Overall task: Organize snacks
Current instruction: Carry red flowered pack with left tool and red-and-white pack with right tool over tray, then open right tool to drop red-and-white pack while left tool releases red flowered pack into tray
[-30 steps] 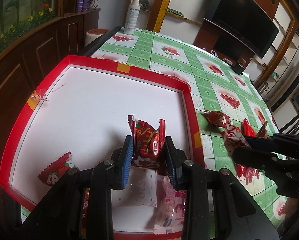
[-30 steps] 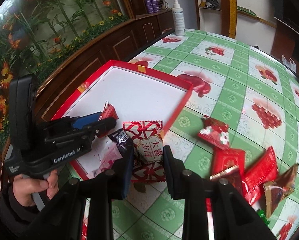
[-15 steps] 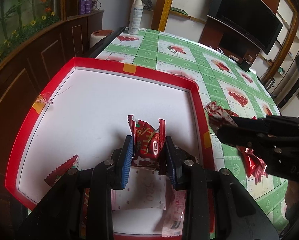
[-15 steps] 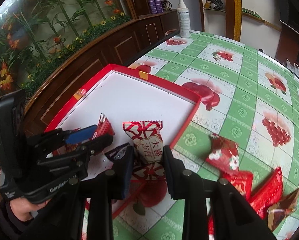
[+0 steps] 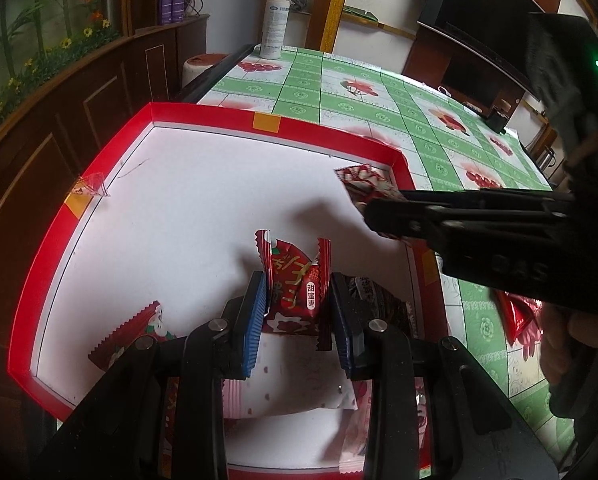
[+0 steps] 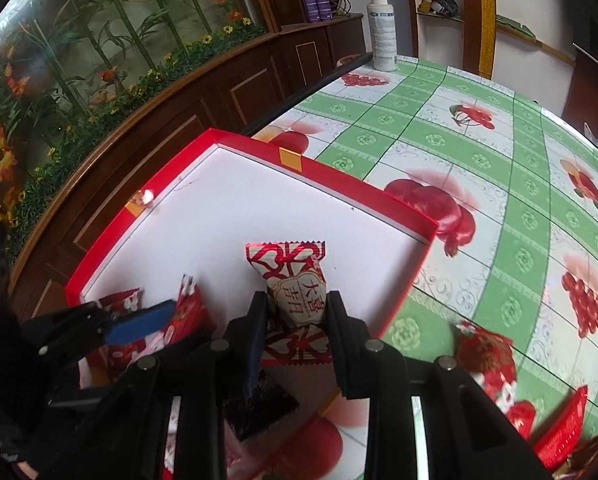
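sorting looks partly done: the shallow red-rimmed white cardboard tray [image 5: 203, 116] holds several wrapped snacks at lower frame. the left hand-held gripper [image 5: 297, 312] clamps a dark red foil candy packet [image 5: 295, 284] over it; the right hand-held gripper [image 6: 297, 320] pinches a red-and-white patterned candy packet [image 6: 295, 280] above the tray's right rim. more red packets [image 6: 487, 356] wait on the green-checked fruit-print counter [image 6: 479, 128], lower right. wood cabinets and a white spray bottle [image 6: 381, 28] stand behind.

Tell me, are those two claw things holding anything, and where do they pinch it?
Yes. The left gripper pinches a red candy across its lower middle. The right gripper pinches a red-and-white candy across its middle, over the red tray.
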### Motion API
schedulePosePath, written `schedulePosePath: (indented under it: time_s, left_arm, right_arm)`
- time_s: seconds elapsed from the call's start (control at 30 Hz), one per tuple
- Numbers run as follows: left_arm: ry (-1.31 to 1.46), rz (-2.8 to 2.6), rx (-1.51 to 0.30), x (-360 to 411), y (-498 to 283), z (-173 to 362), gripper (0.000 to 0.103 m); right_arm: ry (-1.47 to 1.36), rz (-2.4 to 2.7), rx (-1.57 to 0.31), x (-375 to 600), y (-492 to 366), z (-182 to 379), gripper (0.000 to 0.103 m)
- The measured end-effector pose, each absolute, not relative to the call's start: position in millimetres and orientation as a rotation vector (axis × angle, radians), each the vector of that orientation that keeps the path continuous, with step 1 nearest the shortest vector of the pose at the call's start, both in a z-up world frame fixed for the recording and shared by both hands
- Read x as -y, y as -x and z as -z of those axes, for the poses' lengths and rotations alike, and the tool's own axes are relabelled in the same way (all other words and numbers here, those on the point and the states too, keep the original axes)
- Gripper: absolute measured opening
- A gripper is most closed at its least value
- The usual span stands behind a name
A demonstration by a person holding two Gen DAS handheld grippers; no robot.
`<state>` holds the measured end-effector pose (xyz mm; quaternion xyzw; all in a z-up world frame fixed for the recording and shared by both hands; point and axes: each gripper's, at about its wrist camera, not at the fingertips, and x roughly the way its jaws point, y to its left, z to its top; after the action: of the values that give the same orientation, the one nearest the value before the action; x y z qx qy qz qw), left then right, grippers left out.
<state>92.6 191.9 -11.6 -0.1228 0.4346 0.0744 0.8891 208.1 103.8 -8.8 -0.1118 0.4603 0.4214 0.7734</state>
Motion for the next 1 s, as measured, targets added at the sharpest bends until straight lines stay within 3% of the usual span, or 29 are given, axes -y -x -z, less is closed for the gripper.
schedulePosePath:
  time_s: [0.9, 1.0]
  left_arm:
    - [0.232, -0.145, -0.918, -184.0, -77.0, 14.4, 0.033]
    - [0.238, -0.154, -0.92, -184.7, -76.5, 14.4, 0.038]
  right_arm:
    - [0.289, -0.882, -1.013, -104.7, -198.7, 28.8, 0.033]
    - [0.277, -0.885, -1.015, -103.4, -197.8, 27.0, 0.039]
